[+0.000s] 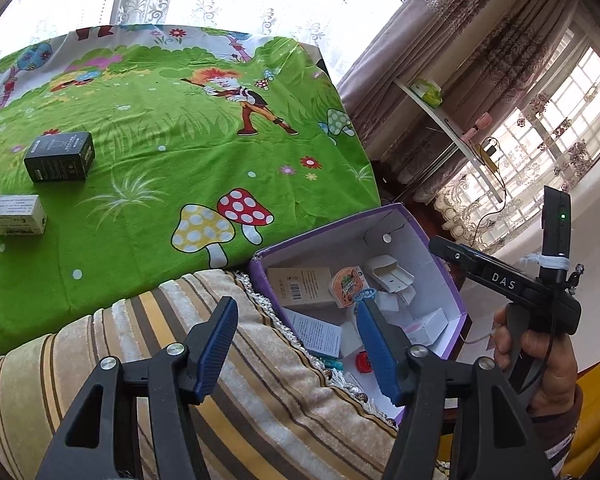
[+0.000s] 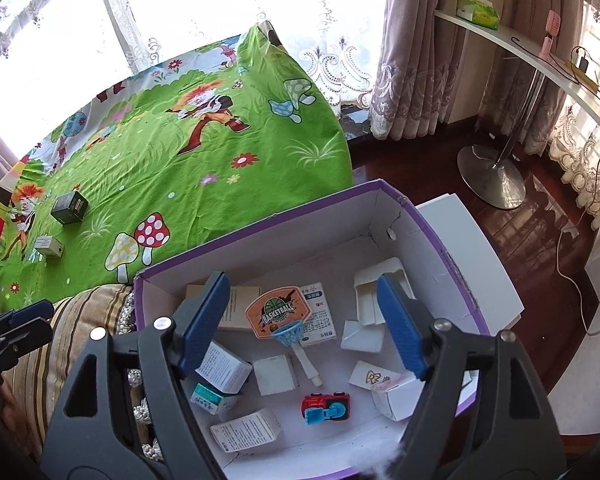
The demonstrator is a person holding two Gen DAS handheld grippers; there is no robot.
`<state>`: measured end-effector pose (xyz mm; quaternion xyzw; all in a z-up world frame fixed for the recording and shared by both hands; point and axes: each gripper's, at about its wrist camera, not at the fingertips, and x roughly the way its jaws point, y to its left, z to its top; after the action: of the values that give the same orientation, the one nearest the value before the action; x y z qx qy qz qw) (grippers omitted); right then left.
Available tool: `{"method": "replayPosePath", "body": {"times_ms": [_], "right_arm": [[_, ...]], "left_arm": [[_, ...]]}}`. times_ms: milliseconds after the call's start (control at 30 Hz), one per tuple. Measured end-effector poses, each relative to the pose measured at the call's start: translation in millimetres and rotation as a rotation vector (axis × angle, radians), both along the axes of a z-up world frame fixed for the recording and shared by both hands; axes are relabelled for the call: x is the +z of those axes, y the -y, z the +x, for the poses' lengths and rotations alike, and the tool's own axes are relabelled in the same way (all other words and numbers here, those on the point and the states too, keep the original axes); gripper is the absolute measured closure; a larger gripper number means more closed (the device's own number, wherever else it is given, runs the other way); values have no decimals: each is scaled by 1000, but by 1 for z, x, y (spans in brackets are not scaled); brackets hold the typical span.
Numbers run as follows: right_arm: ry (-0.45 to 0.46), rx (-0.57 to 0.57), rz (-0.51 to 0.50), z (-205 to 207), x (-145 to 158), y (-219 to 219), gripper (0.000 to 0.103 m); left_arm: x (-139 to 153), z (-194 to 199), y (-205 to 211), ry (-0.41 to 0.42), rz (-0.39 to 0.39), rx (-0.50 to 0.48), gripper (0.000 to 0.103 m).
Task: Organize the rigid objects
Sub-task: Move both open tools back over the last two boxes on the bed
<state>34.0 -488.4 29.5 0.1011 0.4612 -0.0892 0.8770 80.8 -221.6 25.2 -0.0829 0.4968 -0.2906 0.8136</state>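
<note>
Below, right gripper (image 2: 300, 320) open over purple box (image 2: 260, 220), toy hoop (image 2: 278, 314) inside

Lace curtains (image 2: 416, 60), round-based stand (image 2: 492, 176) (chrome)

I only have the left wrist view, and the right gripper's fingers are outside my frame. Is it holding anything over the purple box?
Observer: No. The right gripper is open and empty above the purple box.
Operator: What lies beneath it?
Observer: A toy basketball hoop, lying flat on the box floor, and neither finger touches it.
Operator: And the red thing I can only half see?
Observer: A red toy car with a blue part, on the box floor, apart from the cartons.
</note>
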Motion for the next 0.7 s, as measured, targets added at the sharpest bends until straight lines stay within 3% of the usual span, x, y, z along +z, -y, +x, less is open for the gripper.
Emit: {"method": "replayPosePath", "body": {"times_ms": [400,700], "right_arm": [[-17,135,-18,23,3,-63,22],[-40,243,-39,42,1,-114,22]], "left_arm": [[0,17,-60,34,119,187,34],[-2,29,-90,61,204,236,28]]}}
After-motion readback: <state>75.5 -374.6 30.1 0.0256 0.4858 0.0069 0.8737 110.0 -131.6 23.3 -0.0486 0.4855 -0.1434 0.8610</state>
